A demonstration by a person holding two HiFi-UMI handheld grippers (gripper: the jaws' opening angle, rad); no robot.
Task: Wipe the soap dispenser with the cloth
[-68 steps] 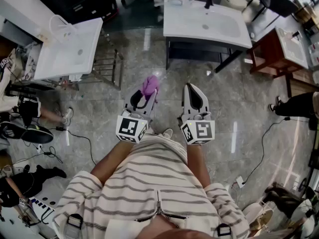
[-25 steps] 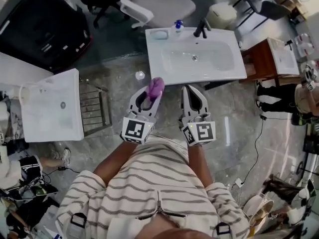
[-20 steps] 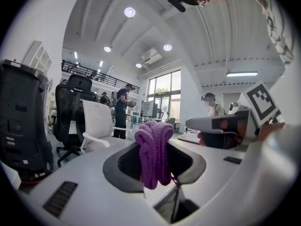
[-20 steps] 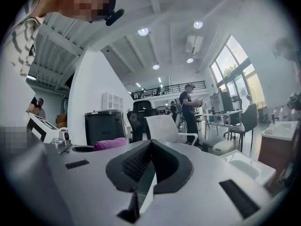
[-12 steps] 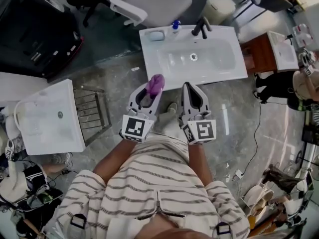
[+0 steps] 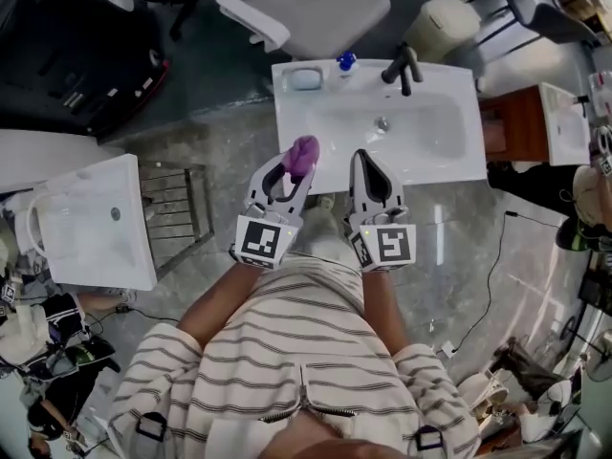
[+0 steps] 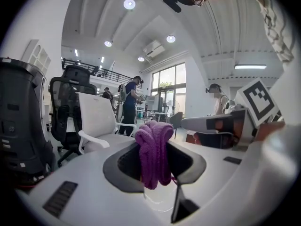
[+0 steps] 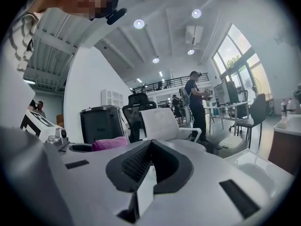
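Note:
The soap dispenser, a small bottle with a blue top, stands at the back rim of the white sink, between a soap dish and the black tap. My left gripper is shut on a bunched purple cloth at the sink's front edge; the cloth hangs out between the jaws. My right gripper sits beside it, shut with nothing in it. The cloth also shows at the left in the right gripper view. The dispenser is in neither gripper view.
A grey office chair stands behind the sink, with a beige bin to its right. A second white basin and a metal rack are at the left. A wooden cabinet stands right of the sink.
Both grippers have moved forward together towards the sink, and their tips now reach its front edge. The cloth has stayed in the left gripper and the right gripper has stayed shut.

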